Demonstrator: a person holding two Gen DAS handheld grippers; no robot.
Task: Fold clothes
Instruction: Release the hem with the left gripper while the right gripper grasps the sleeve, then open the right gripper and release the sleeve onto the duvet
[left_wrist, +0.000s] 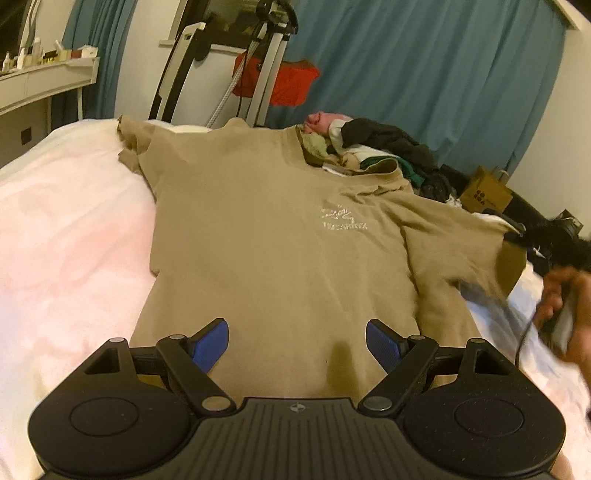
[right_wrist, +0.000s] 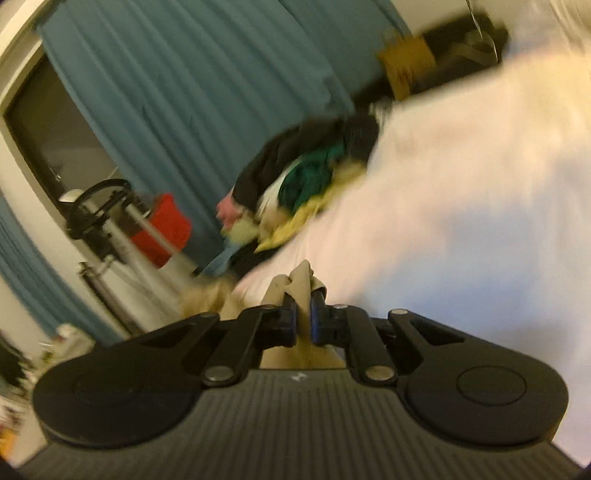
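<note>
From the left wrist camera, the left gripper (left_wrist: 297, 341) has its blue-padded fingers (left_wrist: 211, 341) spread wide and holding nothing, poised over the lower hem of a tan shirt (left_wrist: 266, 236). The shirt lies front-up on a pale bed (left_wrist: 66, 236), stretching away beyond the fingertips, its white chest logo (left_wrist: 341, 218) ahead and a little to the right of the right finger. Its collar lies at the far end against a pile of clothes (left_wrist: 384, 147). Far to the right of the fingers, the shirt's sleeve (left_wrist: 465, 251) is lifted off the bed, with a hand (left_wrist: 565, 310) just below it, blurred. From the right wrist camera, the picture is smeared by motion. The right gripper (right_wrist: 303, 321) has its fingers drawn narrow, pinching a fold of the tan shirt between the pads; the cloth sticks up past the fingertips. Beyond them lies the bed, and further ahead to the left the pile of clothes, in front of a blue curtain (right_wrist: 192, 92).
</note>
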